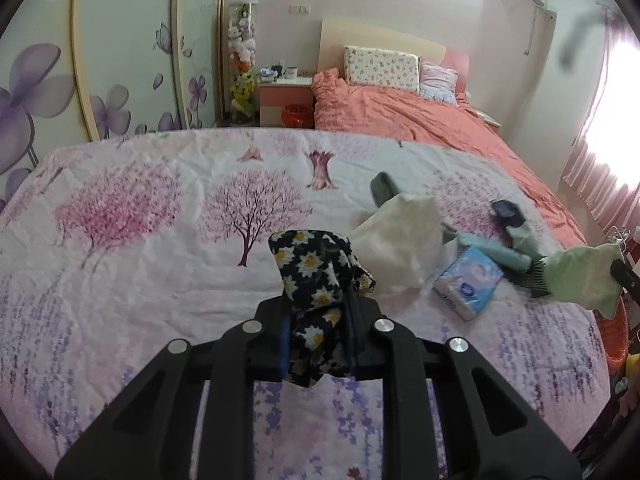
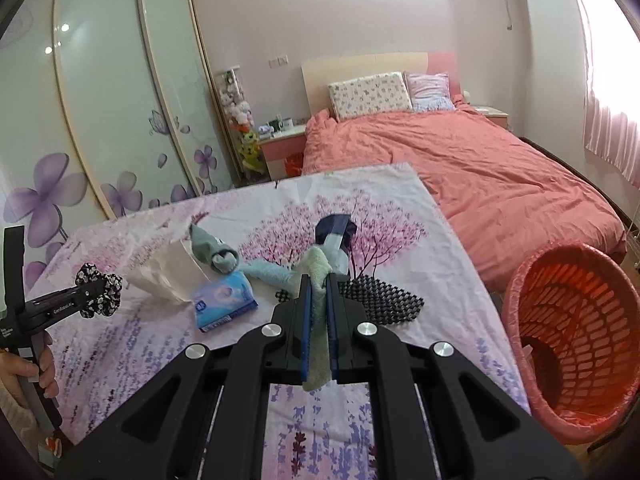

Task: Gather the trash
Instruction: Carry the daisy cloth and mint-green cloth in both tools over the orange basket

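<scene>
My left gripper [image 1: 318, 300] is shut on a black scrunchie with white daisies [image 1: 316, 264], lifted above the tree-print cloth on the table [image 1: 140, 280]. The right wrist view shows this scrunchie [image 2: 100, 290] at far left, with a hand below it. My right gripper [image 2: 318, 282] is shut on a pale green cloth [image 2: 316, 268] that hangs between its pads. That cloth [image 1: 580, 276] also appears at the right edge of the left wrist view. On the table lie crumpled white tissue [image 2: 168, 272], a blue tissue pack [image 2: 224, 300], a grey sock [image 2: 212, 250] and a light blue sock [image 2: 268, 274].
A red plastic basket [image 2: 576, 336] with a liner stands on the floor off the table's right edge. A black mesh mat [image 2: 380, 300] and a dark blue item [image 2: 334, 228] lie beyond my right gripper. Behind the table are a bed with a coral quilt [image 2: 480, 168] and a wardrobe [image 2: 100, 100].
</scene>
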The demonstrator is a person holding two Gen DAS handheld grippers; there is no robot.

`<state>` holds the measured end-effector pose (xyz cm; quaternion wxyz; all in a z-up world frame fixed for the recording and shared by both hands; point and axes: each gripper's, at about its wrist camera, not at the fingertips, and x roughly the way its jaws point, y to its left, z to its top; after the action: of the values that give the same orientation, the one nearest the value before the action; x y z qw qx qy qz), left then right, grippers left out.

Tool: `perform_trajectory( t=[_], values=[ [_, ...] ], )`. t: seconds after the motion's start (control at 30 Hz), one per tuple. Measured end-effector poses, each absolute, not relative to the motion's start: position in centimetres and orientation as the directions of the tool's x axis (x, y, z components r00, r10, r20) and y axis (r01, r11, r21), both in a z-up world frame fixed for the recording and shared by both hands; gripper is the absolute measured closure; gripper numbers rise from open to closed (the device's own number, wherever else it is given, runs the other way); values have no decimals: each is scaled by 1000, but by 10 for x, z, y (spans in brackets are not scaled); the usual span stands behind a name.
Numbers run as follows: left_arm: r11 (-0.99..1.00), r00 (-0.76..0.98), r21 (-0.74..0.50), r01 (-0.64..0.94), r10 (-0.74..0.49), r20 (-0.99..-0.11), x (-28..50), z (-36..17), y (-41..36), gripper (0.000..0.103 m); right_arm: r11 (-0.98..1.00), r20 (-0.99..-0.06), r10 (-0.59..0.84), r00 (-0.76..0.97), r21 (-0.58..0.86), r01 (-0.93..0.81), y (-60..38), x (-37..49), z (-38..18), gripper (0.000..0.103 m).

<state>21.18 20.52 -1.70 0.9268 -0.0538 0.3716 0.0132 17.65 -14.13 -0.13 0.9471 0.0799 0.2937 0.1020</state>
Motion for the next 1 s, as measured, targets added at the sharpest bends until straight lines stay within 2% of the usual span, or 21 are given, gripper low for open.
perform_trajectory(
  t=[0.43,0.67,1.0],
  values=[
    [993,774,-107,45,-102,-624,189,34,155,82,967,-466,218,858,220,-127,-168,152,25,96],
    [979,781,-113,167,-202,-592,183,55,98,82,973,-443,174,879,217,-83,-190,141,29,96],
    [939,738,-134,318,-333,-587,188,58,6,82,974,-429,75,900,224,26,-241,131,27,96]
  ],
)
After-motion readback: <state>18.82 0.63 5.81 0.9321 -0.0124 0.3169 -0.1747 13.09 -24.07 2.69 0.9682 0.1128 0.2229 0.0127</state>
